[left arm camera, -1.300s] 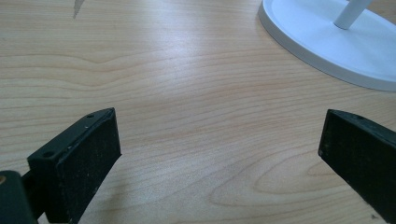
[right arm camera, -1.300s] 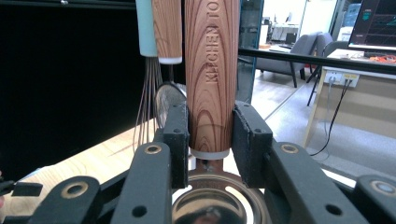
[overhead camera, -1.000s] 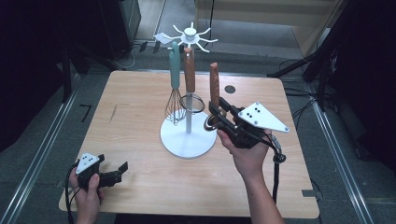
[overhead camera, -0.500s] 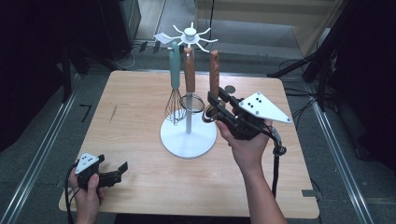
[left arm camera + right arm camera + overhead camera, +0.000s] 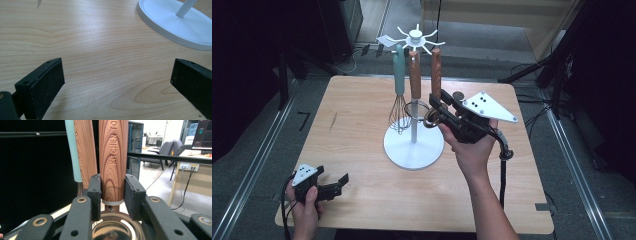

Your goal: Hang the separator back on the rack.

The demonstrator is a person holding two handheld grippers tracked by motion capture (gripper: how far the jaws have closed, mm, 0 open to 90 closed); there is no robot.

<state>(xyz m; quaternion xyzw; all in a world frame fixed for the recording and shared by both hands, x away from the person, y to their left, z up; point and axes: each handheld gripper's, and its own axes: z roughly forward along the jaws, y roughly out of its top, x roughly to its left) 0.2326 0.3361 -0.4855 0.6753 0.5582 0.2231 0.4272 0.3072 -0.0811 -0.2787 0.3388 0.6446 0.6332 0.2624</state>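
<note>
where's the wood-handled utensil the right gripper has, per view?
High view: wood-handled utensil upright, right of the stand's pole, right gripper shut on it.
Right gripper view: centre, between the pads.
Left gripper view: not in frame.
Shared landmark: white stand base.

The high view looks forward and down from above the person's side of the bench (image 5: 362, 135), taking in its whole top and the white utensil stand (image 5: 414, 145). The left gripper view skims low and close over the bench (image 5: 100, 50), its fingers (image 5: 42, 87) framing the stand's base (image 5: 172, 25), which the high view shares. The right gripper view looks upward, very near, along a wooden handle (image 5: 113, 157), also seen from above (image 5: 436, 70).
</note>
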